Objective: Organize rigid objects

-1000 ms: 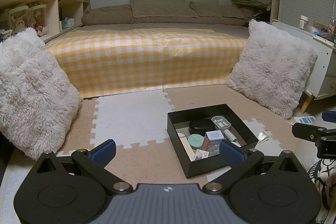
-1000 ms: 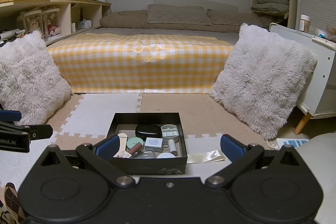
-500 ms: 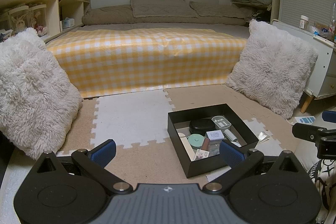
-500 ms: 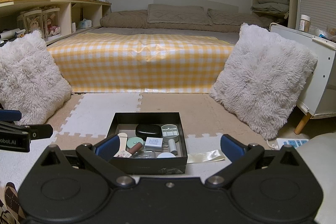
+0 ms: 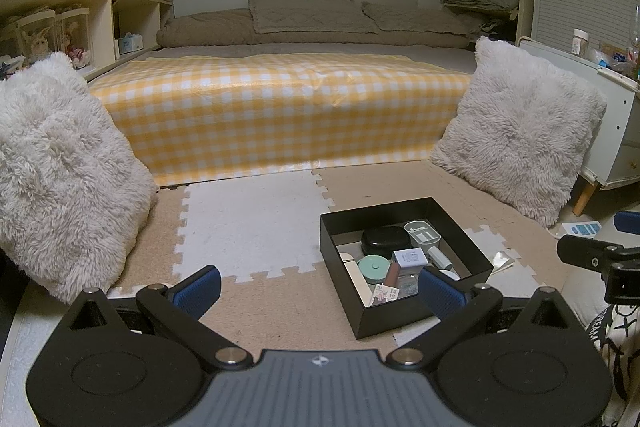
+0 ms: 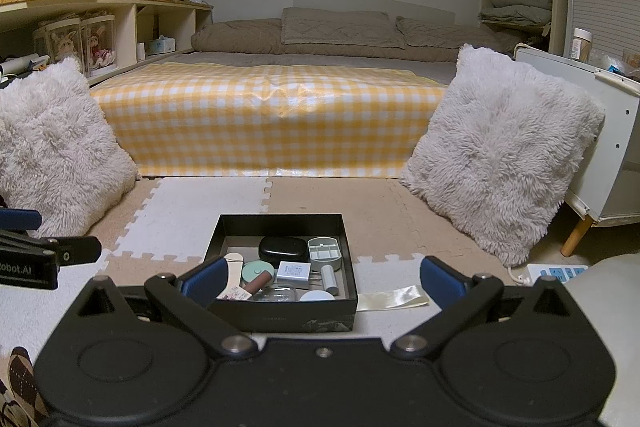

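Holding both tools low over the foam floor mat (image 5: 248, 227), we keep the left hand-held gripper (image 5: 318, 287) and right hand-held gripper (image 6: 320, 277) spread wide and empty, framing the black box (image 6: 280, 311). Inside it, small hard things lie gathered: a glossy black case (image 6: 283, 248), a round mint tin (image 6: 258, 271), a white carton (image 6: 294, 273). Nothing tells us whether sorting is ahead or finished.

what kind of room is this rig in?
Most likely a bedroom, working at floor level: a low bed with a yellow checked cover and pillows, foam puzzle mats on the floor, and open shelving along the wall.
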Demonstrator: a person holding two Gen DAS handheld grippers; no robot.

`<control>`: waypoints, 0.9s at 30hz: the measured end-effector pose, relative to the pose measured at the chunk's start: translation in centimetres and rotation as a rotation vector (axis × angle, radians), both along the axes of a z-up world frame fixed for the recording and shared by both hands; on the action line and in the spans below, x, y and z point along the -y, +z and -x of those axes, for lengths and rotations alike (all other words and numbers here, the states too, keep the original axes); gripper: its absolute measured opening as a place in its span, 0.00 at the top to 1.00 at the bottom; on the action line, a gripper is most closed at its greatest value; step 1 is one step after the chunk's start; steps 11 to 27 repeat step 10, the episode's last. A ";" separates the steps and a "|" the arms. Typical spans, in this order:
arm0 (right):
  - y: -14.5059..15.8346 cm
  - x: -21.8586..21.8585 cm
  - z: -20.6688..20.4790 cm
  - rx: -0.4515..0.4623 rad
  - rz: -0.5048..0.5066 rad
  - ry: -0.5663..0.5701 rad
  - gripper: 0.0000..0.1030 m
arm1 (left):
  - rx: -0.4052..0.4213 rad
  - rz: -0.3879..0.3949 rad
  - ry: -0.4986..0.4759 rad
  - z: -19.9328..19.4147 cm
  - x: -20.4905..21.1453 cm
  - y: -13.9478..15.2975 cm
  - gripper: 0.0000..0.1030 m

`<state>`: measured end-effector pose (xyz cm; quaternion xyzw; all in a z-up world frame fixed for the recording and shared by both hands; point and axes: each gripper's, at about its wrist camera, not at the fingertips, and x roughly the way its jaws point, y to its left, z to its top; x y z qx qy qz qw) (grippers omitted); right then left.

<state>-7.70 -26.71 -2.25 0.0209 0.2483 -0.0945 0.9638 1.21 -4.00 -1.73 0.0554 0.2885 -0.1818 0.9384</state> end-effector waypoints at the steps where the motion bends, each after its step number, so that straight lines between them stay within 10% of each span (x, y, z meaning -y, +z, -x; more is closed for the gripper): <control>1: 0.0 0.0 0.0 0.000 0.000 0.000 0.00 | 0.000 -0.001 0.000 0.0 0.0 0.0 0.00; 27: 0.0 -0.1 0.0 0.000 0.000 0.001 0.00 | -0.003 -0.001 0.004 0.0 0.0 -0.1 0.00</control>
